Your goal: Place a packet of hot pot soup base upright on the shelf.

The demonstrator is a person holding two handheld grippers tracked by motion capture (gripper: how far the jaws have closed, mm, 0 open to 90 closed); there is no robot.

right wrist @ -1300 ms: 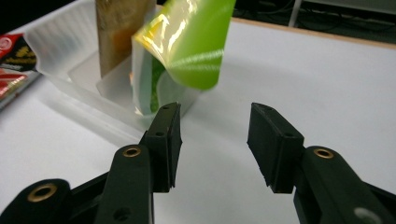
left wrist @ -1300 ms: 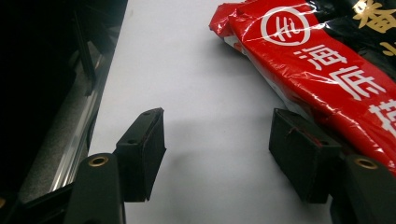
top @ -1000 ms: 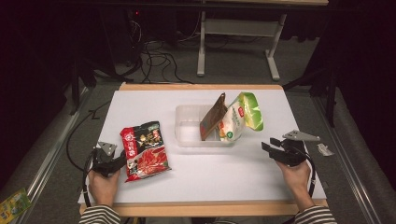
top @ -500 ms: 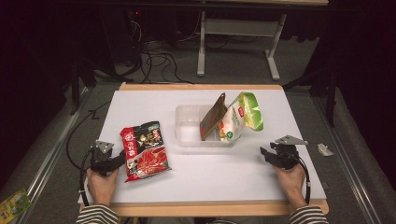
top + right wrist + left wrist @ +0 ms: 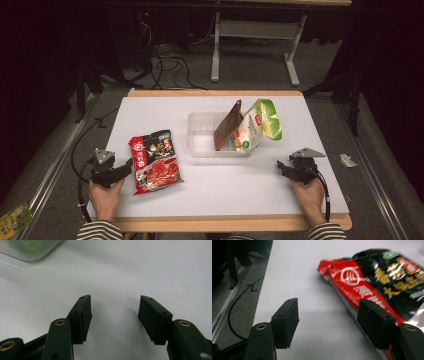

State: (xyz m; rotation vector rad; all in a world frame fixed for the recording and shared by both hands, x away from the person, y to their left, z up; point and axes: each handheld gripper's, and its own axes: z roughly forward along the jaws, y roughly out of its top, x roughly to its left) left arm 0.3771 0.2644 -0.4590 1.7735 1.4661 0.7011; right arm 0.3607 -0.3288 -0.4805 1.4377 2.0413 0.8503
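**Both tools down and open, last packet still outside the tub**

The right tool (image 5: 286,167) has sunk to the bench (image 5: 225,200) near its right front corner, and its jaws have just been opening; the right gripper view shows them standing wide apart with nothing but bare white surface between them. A second ago it hung a little higher and further toward the right edge; now it rests low, well apart from the clear plastic tub (image 5: 200,145). To me that reads as a hand that has finished its own part and parked.

The left tool (image 5: 120,172) has hardly shifted place. Its jaws have also just been opening, and in the left gripper view they stand apart, one pad (image 5: 372,325) over the near edge of the red packet (image 5: 372,287), the other over bare bench. Neither pad looks to be pressing on it.

That red packet lies flat on the bench just beside the left tool, left of the tub and not in it, where it lay a second ago. Inside the tub, a brown packet (image 5: 227,125) and a green-and-white packet (image 5: 255,130) stand leaning toward the right wall, unmoved as well.

My guess is that the red packet is the remaining item to go in, and the left tool is lined up to close on its edge.
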